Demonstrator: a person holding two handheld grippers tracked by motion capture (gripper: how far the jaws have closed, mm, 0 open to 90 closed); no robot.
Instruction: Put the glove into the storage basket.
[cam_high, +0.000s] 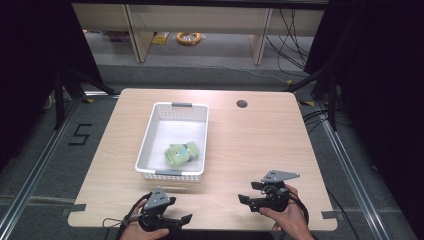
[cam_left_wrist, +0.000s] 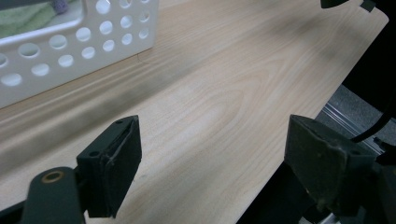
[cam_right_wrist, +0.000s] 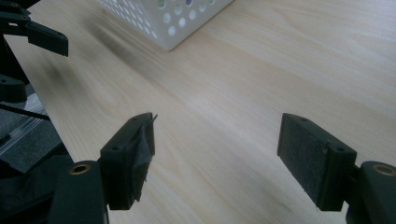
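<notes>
Both tools idle over near edge of surface (cam_high: 250, 150), nothing between jaws: left tool (cam_high: 186, 219) near-left, spread wide in its own view (cam_left_wrist: 210, 158); right tool (cam_high: 242, 199) near-right, likewise gaping (cam_right_wrist: 215, 149). Green cloth bundle (cam_high: 182, 153) lying in near part of white basket (cam_high: 150, 131), left of centre, well apart from both tools. Probably a pick from the basket next: best to come in from above over the near rim, keep jaws wide, pinch a thick fold rather than a loose edge, avoid clipping the perforated wall. High view gives bundle position in the basket; left gripper view catches just a green sliver (cam_left_wrist: 23, 18) past the rim; right gripper view gives basket corner (cam_right_wrist: 177, 23) and holes, contents hard to make out.
</notes>
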